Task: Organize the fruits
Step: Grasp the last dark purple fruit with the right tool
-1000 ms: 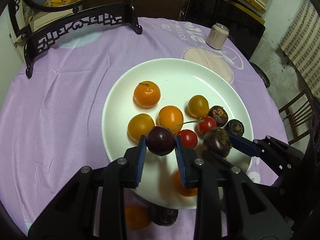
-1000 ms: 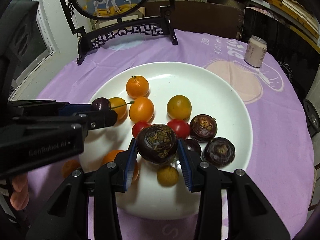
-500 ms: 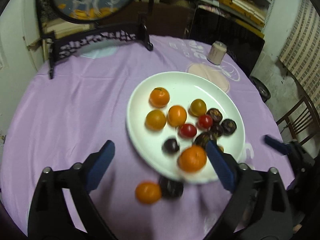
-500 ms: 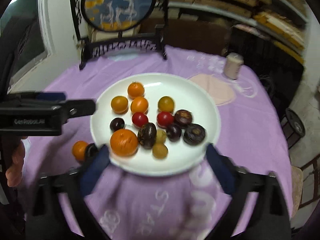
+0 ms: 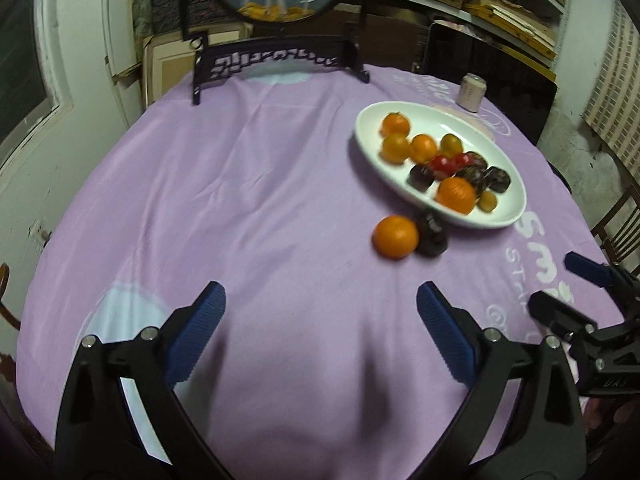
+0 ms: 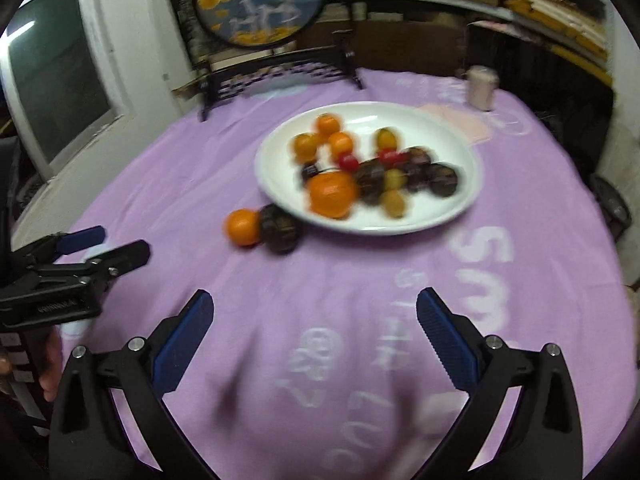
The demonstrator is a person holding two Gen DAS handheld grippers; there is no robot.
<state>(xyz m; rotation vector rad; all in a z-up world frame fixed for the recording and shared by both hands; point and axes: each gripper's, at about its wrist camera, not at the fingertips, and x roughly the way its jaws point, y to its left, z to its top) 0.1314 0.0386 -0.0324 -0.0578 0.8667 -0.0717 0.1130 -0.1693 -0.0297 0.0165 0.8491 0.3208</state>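
A white plate (image 5: 372,120) (image 6: 440,124) on the purple tablecloth holds several oranges, small red fruits and dark purple fruits. An orange (image 5: 395,237) (image 6: 242,227) and a dark purple fruit (image 5: 431,232) (image 6: 281,228) lie on the cloth, touching each other, just outside the plate's near rim. My left gripper (image 5: 320,312) is open and empty, well back from the plate; it also shows in the right wrist view (image 6: 116,246). My right gripper (image 6: 314,314) is open and empty, low over the cloth; it also shows at the right edge of the left wrist view (image 5: 560,284).
A black carved stand with a round painted panel (image 5: 276,56) (image 6: 276,68) stands at the table's far edge. A small pale can (image 5: 471,93) (image 6: 482,87) stands behind the plate. Shelves and a dark cabinet lie beyond; a wooden chair (image 5: 624,216) is at right.
Both grippers opened, leaving the dark cherry and the dark purple fruit on the plate. Both then pulled back toward the table's near side, away from the plate.
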